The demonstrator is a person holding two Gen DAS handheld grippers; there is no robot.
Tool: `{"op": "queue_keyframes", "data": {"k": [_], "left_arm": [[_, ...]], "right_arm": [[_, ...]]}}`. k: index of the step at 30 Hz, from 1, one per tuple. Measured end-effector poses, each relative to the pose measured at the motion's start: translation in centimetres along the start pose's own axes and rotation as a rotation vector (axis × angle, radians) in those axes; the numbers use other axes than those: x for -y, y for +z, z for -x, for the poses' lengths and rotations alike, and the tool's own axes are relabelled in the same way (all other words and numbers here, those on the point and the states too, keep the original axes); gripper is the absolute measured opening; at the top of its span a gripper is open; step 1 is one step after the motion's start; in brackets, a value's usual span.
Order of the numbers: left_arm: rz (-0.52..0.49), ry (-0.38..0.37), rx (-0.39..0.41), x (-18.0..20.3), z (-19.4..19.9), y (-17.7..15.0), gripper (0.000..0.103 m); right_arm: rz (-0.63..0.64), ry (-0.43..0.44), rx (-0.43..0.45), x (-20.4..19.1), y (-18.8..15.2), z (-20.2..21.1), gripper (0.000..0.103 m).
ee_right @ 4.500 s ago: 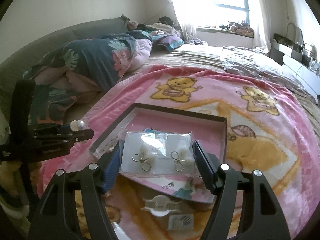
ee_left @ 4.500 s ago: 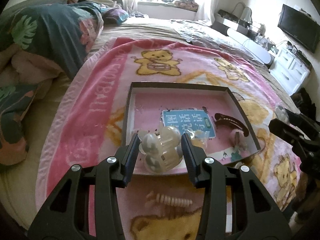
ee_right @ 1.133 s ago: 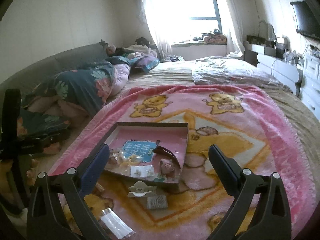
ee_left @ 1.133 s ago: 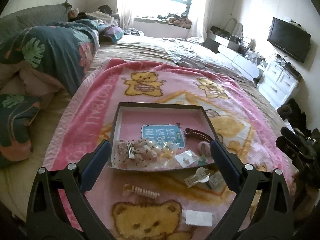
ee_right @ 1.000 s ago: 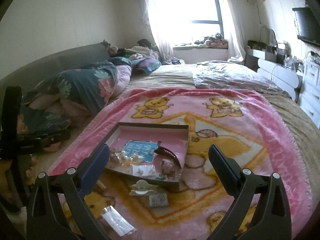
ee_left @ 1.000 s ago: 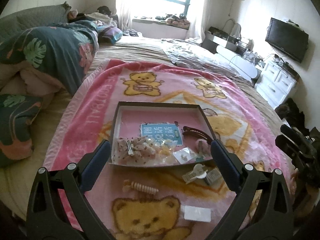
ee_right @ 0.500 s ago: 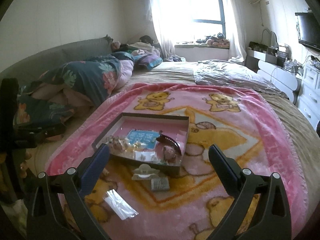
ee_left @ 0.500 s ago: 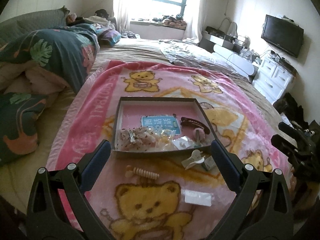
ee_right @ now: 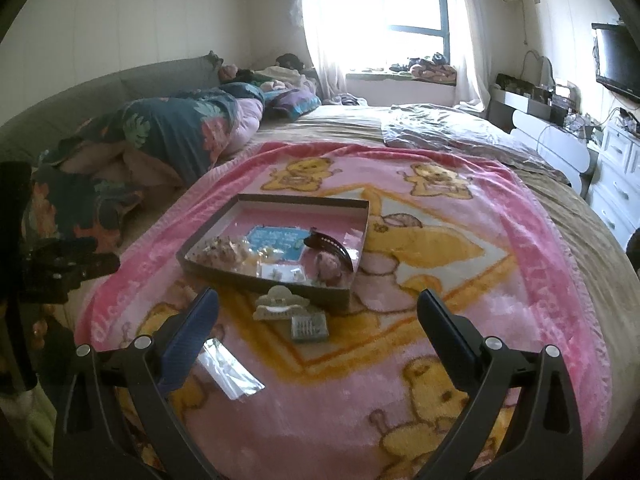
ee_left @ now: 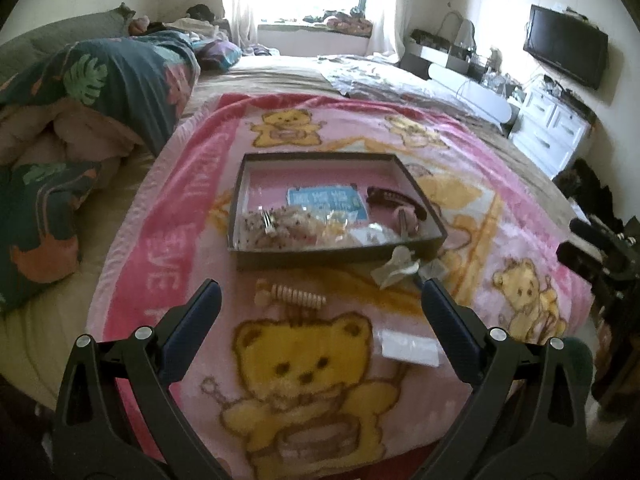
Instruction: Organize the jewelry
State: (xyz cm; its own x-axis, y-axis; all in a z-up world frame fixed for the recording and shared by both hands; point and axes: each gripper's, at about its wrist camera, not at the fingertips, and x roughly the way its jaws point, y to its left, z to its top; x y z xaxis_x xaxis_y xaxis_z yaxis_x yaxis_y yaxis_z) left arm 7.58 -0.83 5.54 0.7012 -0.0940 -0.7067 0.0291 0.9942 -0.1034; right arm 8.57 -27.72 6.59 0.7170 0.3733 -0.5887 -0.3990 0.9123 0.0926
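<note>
- A bed [ee_right: 460,128] fills the room, with a pink bear-print blanket [ee_left: 192,216] spread across it.
- On the blanket sits a shallow dark box [ee_left: 336,258] – inside lie a blue card [ee_left: 326,200], a dark hair clip [ee_left: 394,200] at its right side, a heap of pale trinkets [ee_left: 280,224] at the near left, and a small earring card [ee_right: 286,272] near the front wall.
- Just outside the box's near wall rest a cream claw clip [ee_right: 282,300] and a small grey comb [ee_right: 308,326]; a beige spiral clip [ee_left: 294,296] lies to their left, a clear plastic bag [ee_right: 230,368] nearer still.
- The left hand-held gripper [ee_left: 320,306] hangs well back from the box – fingers spread wide, holding nothing, the spiral clip between them.
- The right hand-held gripper [ee_right: 318,316] is likewise spread and empty, the claw clip and comb between its fingers.
</note>
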Motion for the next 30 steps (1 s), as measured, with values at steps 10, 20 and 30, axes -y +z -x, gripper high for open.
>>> {"op": "queue_keyframes", "data": {"k": [10, 20, 30], "left_arm": [[-0.056, -0.021, -0.044, 1.9, -0.9, -2.2, 0.093], [-0.105, -0.065, -0.069, 4.0, -1.3, -4.0, 0.093], [-0.128, -0.084, -0.099, 5.0, -2.3, -5.2, 0.093]], "right_arm": [[0.011, -0.005, -0.030, 0.2, -1.3, 0.1, 0.099], [0.021, -0.012, -0.073, 0.3, -2.8, -0.3, 0.099], [0.047, 0.001, -0.107, 0.1, -4.2, -0.8, 0.099]]}}
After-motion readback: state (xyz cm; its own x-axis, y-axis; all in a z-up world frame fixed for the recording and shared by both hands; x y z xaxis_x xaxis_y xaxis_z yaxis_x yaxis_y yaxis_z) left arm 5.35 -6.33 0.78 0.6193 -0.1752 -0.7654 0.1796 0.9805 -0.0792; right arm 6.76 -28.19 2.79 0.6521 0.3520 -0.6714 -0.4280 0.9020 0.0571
